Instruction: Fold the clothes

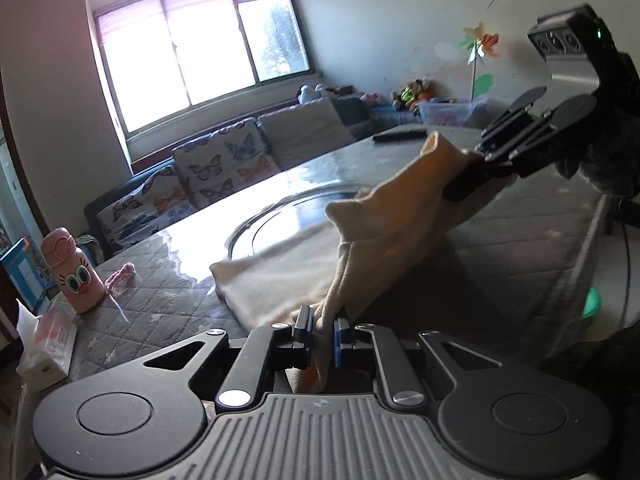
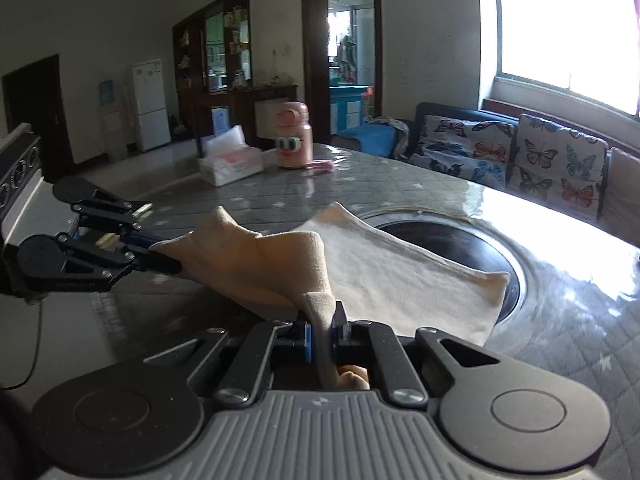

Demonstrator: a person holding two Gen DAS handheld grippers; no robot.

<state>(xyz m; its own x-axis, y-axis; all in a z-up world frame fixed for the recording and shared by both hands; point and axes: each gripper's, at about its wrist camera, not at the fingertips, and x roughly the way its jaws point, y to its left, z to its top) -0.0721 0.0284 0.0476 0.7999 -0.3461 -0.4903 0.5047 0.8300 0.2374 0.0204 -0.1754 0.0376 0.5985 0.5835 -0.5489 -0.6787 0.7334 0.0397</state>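
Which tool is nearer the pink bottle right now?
Left. The left tool grips the cloth on the pink bottle side; the right tool holds the far end.

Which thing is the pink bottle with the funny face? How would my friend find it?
Start at the big grey quilted table. At its far corner, beside the white tissue box, stands the bottle. It is the only pink thing with cartoon eyes and a red nose.
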